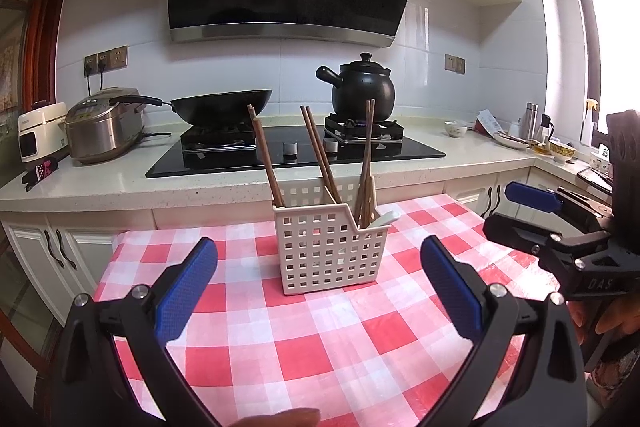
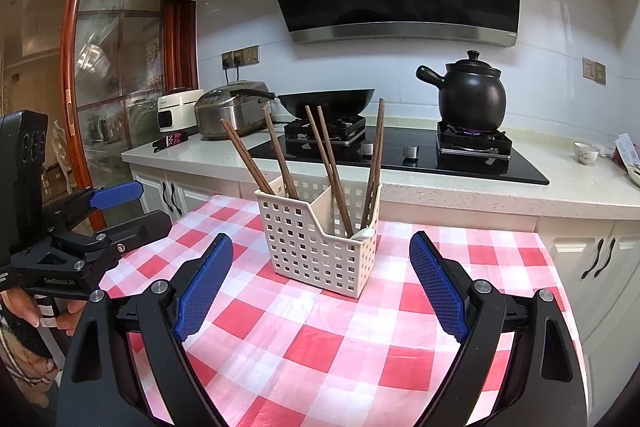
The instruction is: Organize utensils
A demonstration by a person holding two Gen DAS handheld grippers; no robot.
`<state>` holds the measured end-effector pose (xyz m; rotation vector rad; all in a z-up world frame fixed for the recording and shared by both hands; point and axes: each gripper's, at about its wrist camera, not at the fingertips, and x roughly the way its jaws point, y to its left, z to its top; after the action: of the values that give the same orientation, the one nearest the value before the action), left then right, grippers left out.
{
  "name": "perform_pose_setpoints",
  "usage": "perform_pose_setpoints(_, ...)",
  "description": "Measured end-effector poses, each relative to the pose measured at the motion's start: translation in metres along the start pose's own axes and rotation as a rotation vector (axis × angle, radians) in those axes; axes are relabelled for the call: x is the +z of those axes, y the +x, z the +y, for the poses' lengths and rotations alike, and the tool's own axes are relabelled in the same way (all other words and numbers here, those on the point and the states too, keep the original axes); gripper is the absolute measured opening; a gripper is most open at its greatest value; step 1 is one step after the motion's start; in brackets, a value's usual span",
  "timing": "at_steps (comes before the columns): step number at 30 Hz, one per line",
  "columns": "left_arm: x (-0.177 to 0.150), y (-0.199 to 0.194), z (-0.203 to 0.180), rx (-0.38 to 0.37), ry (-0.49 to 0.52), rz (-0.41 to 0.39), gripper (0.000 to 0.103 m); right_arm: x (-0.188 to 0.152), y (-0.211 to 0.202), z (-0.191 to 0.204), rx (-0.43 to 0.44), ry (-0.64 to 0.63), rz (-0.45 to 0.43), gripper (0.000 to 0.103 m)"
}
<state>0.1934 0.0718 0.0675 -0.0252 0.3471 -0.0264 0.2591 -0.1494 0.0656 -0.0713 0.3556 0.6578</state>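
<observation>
Left gripper [image 1: 318, 291]: blue-padded jaws spread wide, nothing between them; it hovers over the checked tablecloth [image 1: 320, 347], near the basket but apart from it.
Right gripper [image 2: 322, 283]: jaws also wide apart and empty, above the same cloth, pointing at the basket from its right front side.
Basket [image 1: 332, 251]: white plastic caddy with square holes, standing upright on the cloth between and ahead of both grippers; a divider splits it into compartments.
Chopsticks [image 1: 320, 155]: brown wooden sticks standing tilted in the basket, two leaning left in the left compartment, the others in the right one, fanning outward.
Spoon [image 2: 365, 233]: what looks like a white spoon rests at the basket's lower right corner; only a small part shows, so I cannot be sure.
Behind: a black wok [image 1: 224, 107] and a black clay pot [image 1: 362, 91] sit on the stove [image 1: 296, 155].
Person: a hand [image 2: 24, 311] grips the left gripper's handle.
</observation>
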Motion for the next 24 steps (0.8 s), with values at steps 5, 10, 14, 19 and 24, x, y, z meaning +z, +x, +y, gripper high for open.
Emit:
perform_pose_setpoints(5, -0.0009, -0.0014, -0.0001, -0.003, -0.002, -0.001, 0.098, 0.0000, 0.0003, 0.0003, 0.001, 0.000, 0.000, 0.084)
perform_pose_setpoints(10, -0.0008, -0.0029, -0.0001, 0.000, -0.003, -0.005, 0.098, -0.0007, 0.0006, 0.0030, 0.005, -0.004, 0.000, 0.085)
perform_pose_setpoints(14, -0.0006, -0.0036, -0.0012, 0.005, 0.001, -0.005, 0.098, -0.0005, 0.0001, 0.0052, 0.009, -0.004, -0.003, 0.085)
perform_pose_setpoints(19, -0.0003, -0.0052, -0.0007, 0.005, -0.001, -0.010, 0.098, 0.0010, 0.0006, 0.0057, 0.009, -0.004, -0.005, 0.085)
perform_pose_setpoints(24, -0.0005, -0.0054, -0.0013, 0.005, 0.000, -0.011, 0.098, 0.0011, 0.0007, 0.0060, 0.010, -0.003, -0.004, 0.085)
